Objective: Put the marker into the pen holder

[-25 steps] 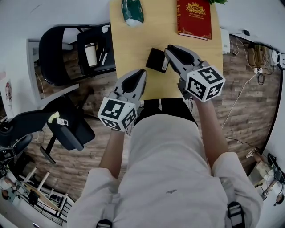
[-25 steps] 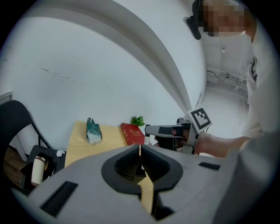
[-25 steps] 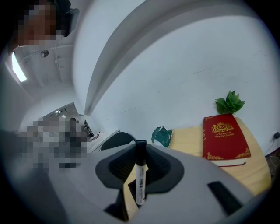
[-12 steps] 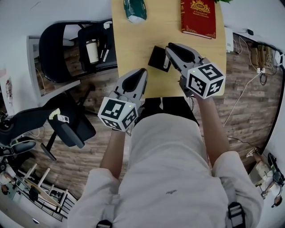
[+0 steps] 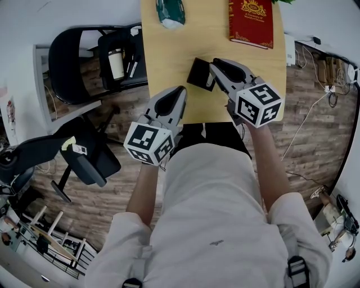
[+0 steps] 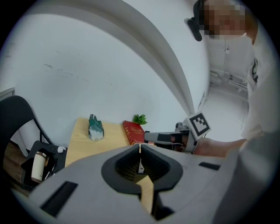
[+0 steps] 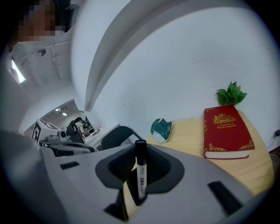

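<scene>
My right gripper (image 5: 211, 72) is shut on a marker (image 7: 140, 173) with a white body and a black cap, held upright between the jaws. In the head view the marker (image 5: 208, 81) hangs right beside the black pen holder (image 5: 197, 74) on the wooden table (image 5: 169, 62). The dark pen holder (image 7: 131, 189) also shows just under the marker in the right gripper view; whether they touch I cannot tell. My left gripper (image 5: 178, 94) is shut with nothing in it, at the table's near edge, its tips (image 6: 140, 151) pointing across the table.
A red book (image 5: 251, 22) lies at the far right of the table, and a green and white crumpled pack (image 5: 169, 12) at the far left. Behind the book is a small green plant (image 7: 232, 92). Black chairs (image 5: 84, 62), one carrying a cup (image 5: 116, 66), stand left of the table.
The right gripper with the marker has shifted only slightly beside the pen holder. The left gripper has stayed where it was.
</scene>
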A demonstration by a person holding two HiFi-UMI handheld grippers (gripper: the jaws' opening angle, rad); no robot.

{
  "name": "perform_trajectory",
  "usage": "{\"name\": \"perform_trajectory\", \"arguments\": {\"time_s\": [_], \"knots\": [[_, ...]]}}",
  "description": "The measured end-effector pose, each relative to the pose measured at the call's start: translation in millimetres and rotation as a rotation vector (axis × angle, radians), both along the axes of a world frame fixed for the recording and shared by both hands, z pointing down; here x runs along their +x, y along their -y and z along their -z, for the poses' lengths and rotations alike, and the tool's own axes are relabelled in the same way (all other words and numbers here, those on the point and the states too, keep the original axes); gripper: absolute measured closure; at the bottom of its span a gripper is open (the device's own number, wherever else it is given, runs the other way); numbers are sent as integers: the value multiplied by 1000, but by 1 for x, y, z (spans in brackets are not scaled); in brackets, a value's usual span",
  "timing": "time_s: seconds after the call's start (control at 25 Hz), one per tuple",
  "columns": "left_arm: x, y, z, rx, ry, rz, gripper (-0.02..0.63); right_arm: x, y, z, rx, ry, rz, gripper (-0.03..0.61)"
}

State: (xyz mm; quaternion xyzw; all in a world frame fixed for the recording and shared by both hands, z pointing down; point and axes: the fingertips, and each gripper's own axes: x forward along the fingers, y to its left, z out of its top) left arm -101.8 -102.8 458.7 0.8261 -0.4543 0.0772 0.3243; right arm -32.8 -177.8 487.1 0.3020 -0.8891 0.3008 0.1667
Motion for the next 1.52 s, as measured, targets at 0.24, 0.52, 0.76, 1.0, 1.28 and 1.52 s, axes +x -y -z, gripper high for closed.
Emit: {"name": "perform_trajectory", "arguments": {"time_s": [0.24,0.52,0.76,1.0,1.28,1.52], "knots": [[2,0,-3,-7,-5,-6,600,3,-5,-7,-18,-11,-3,508],[4,0,-4,-9,-6,-7,600,5,-11,-19,-40,-26,9,506],[7,0,-4,-13,-9,-7,600,4,-14,-25,-51,-32,27,506],[8,-1,-7,-18,-9,-5,600,4,-17,-33,-66,-41,34,506],[6,-1,-8,-22,-10,-3,600,1,-21,-41,-85,-52,45,505],[8,-3,-9,-23,-9,-5,600,0,-26,-46,-96,-58,58,503]]}}
